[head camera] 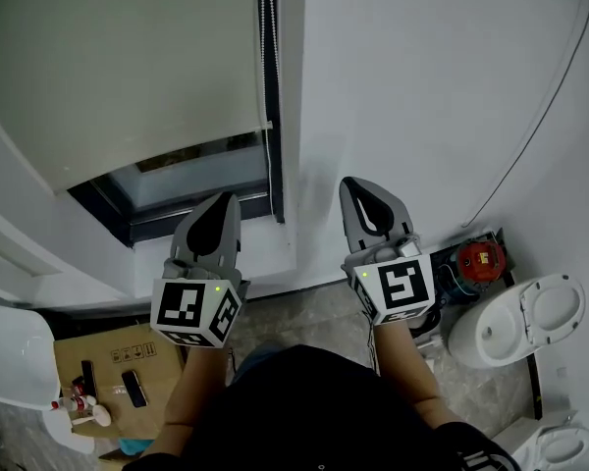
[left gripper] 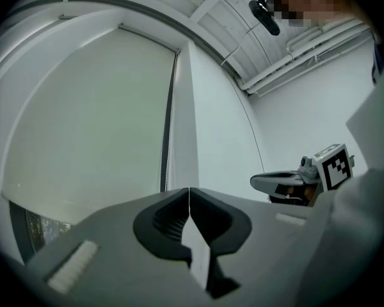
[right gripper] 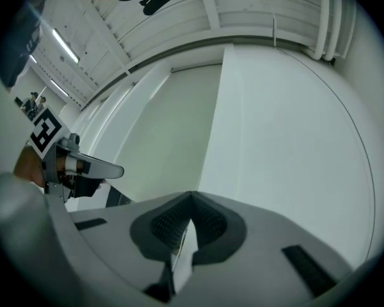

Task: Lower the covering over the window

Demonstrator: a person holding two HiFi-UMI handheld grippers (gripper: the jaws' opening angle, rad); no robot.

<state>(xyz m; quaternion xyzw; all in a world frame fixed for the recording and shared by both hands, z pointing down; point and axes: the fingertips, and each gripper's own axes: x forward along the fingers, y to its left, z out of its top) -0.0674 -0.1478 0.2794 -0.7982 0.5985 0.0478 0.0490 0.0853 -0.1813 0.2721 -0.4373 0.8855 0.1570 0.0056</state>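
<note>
A pale roller blind (head camera: 128, 57) covers most of the window, and its bottom bar (head camera: 177, 150) hangs above an uncovered strip of dark glass (head camera: 191, 180). A bead chain (head camera: 266, 37) hangs along the blind's right edge. My left gripper (head camera: 226, 200) is shut and empty, below the blind's lower right corner and clear of the chain. My right gripper (head camera: 357, 185) is also shut and empty, facing the bare white wall to the right of the window. In the left gripper view the blind (left gripper: 89, 126) and the chain (left gripper: 166, 139) lie ahead of the closed left gripper (left gripper: 189, 190).
A white sill (head camera: 265, 248) runs under the window. On the floor stand a toilet (head camera: 515, 322) and a red device (head camera: 481, 256) at the right. A cardboard box (head camera: 108, 361) and a white basin (head camera: 10, 351) are at the left. A thin cable (head camera: 540, 116) runs down the wall.
</note>
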